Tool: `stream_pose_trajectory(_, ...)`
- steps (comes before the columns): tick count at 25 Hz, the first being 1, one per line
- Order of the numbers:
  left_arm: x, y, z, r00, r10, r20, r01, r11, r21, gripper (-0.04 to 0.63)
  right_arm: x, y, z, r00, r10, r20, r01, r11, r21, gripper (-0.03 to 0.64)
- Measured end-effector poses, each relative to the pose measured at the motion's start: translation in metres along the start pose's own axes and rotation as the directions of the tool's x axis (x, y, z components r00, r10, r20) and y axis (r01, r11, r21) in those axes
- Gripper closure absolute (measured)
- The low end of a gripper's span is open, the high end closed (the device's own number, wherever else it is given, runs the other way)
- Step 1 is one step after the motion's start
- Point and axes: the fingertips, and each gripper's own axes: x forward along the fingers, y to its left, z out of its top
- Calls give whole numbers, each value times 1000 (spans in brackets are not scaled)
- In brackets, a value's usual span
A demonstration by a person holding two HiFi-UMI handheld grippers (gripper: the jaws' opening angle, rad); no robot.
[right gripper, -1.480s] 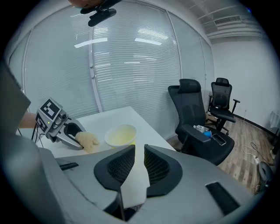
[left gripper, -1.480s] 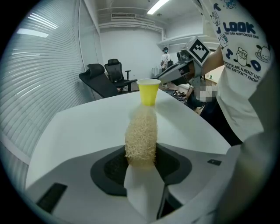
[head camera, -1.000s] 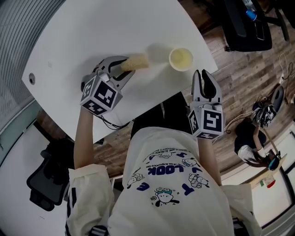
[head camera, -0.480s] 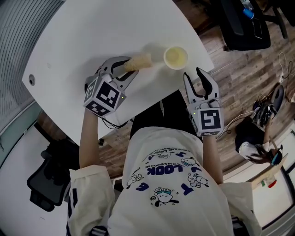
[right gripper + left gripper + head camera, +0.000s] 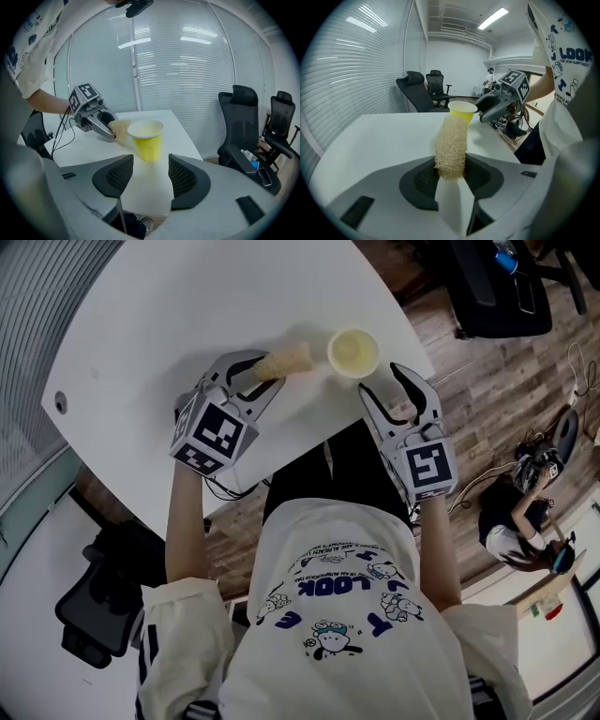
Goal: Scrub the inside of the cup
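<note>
Compared with a second ago, the right gripper (image 5: 384, 390) is seen closer to the cup (image 5: 353, 352), and its jaws are spread much wider and are opening, with nothing between them; the cup is just beyond their tips. The cup is yellow paper with a rolled white rim, is set upright near the tabletop's (image 5: 187, 306) edge, and its inside is seen as pale yellow. A coarse tan loofah sponge (image 5: 284, 361) is clamped at its base by the left gripper (image 5: 249, 379), whose jaws are partly closed on it; its free end is just beside the cup's rim, outside it. The tabletop is white and rounded. Slatted blinds (image 5: 187, 61), black office chairs (image 5: 241, 126) and a wooden floor (image 5: 487, 362) are seen around it.
</note>
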Motion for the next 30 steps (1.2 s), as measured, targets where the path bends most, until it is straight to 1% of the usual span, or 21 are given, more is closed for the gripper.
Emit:
stream_pose_trajectory(2,1,-1,0,1000,0,0,0,1000,1,428,4,4,2,1000,26,10,-25,1000,-19,397)
stream_pose_trajectory(4,2,-1,0,1000,1,-6,-1,1000,6,428,8,8,5,999,50,20,-49,997,-55,370)
stream_pose_trajectory(6,4,0,1,1000,3,-8,-3,1000,6,428,13,8,7,997,66,27,-64,995,-83,367)
stream_pose_trajectory(11,10,3,6,1000,1,5,-1,1000,3,428,21,5,12,996,86,29,-83,994,-75,367)
stream_pose_trajectory(17,13,8,7,1000,-6,3,6,1000,-6,428,29,10,19,991,128,45,-123,988,-98,365)
stream_pose_trajectory(23,23,8,11,1000,-22,-16,22,1000,13,428,35,8,22,986,157,56,-150,982,-110,364)
stream_pose_trajectory(26,24,6,13,999,-31,-18,31,999,21,428,37,9,23,984,172,54,-166,981,-105,341)
stream_pose_trajectory(30,26,5,15,999,-38,-22,39,999,30,428,41,11,26,978,196,66,-188,975,-118,339)
